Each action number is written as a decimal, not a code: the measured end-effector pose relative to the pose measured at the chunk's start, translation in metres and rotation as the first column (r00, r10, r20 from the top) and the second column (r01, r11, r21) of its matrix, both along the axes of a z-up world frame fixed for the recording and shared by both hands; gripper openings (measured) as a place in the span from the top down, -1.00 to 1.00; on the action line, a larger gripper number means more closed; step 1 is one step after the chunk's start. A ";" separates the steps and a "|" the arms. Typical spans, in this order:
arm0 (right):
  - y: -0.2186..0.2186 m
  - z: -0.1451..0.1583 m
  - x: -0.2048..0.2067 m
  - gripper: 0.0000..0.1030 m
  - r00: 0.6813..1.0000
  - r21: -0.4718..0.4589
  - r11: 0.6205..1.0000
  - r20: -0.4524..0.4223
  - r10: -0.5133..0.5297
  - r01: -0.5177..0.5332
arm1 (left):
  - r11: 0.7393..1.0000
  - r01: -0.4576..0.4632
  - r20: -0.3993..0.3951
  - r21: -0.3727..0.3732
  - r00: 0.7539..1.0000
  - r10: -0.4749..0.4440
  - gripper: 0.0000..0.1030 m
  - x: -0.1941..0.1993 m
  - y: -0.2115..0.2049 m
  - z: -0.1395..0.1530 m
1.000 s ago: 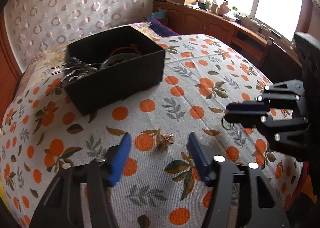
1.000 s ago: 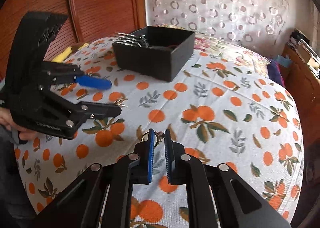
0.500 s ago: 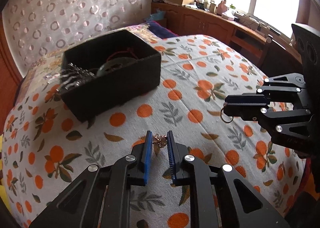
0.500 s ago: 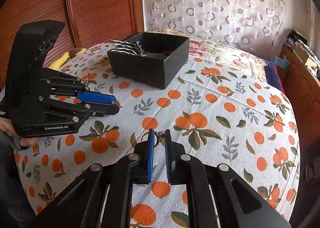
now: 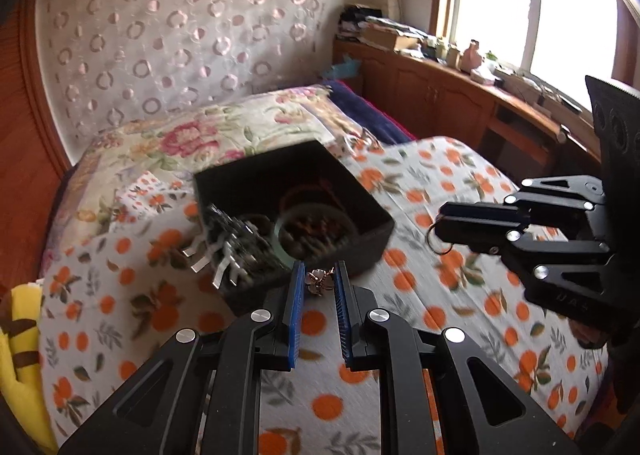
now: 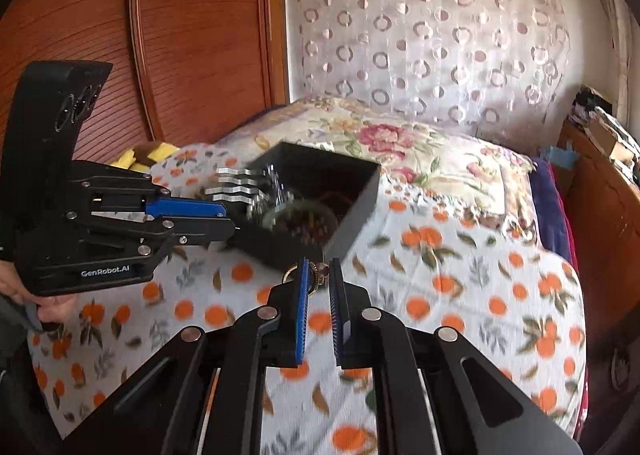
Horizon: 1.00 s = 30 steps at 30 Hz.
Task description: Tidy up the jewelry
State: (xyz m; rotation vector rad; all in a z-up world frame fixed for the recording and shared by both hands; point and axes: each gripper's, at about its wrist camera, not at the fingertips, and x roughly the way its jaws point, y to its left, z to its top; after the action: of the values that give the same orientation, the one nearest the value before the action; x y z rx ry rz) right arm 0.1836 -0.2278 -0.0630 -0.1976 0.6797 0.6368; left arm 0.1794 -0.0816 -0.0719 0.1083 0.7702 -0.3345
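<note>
White lettering reading "GenRobot.AI" runs along the black body of my left tool (image 6: pixel 230 224), seen from my right wrist camera; I can read no other text.

Motion blurs the black box (image 5: pixel 296 183) and bedspread (image 5: pixel 472 295) in both views. The box's contents (image 6: pixel 304 221) are too smeared to identify. The right hand-held gripper (image 5: pixel 438 233) is cut off by the picture's right edge.

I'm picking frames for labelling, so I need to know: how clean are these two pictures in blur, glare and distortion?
Left wrist view: the black box and the orange-print bedspread are motion-smeared, the window is blown out white, and the left gripper stays sharp.
Right wrist view: the same smear on box and cloth, even light without glare; the right gripper is crisp.
Both views: strong fisheye bending, dark corners.
</note>
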 end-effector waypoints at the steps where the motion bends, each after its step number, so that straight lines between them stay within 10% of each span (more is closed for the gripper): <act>1: 0.003 0.001 0.003 0.78 1.000 0.002 1.000 0.001 -0.001 0.001 | 1.000 -0.007 0.004 -0.003 1.000 0.007 0.73 0.003 0.002 0.002; 14: 0.027 -0.001 0.042 0.64 1.000 0.030 1.000 -0.015 0.004 -0.003 | 0.996 -0.081 0.022 -0.027 0.996 0.081 0.72 0.033 0.022 0.009; 16: 0.027 -0.002 0.044 0.36 1.000 0.032 0.999 -0.019 -0.007 0.008 | 0.995 -0.090 0.022 -0.037 0.996 0.091 0.59 0.034 0.025 0.010; 25: 0.011 0.002 0.023 0.35 0.999 0.050 0.997 -0.002 -0.050 0.050 | 0.991 -0.127 0.054 -0.043 0.990 0.129 0.09 0.013 0.032 0.019; 30: -0.003 0.006 -0.007 0.06 0.996 0.073 0.993 0.014 -0.091 0.090 | 0.987 -0.156 0.089 -0.034 0.983 0.159 -0.51 -0.024 0.036 0.021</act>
State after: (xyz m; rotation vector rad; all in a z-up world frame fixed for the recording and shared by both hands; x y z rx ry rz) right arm 0.1767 -0.2308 -0.0566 -0.1046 0.6443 0.5714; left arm 0.1550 -0.0457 -0.0511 0.0367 0.6791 -0.1879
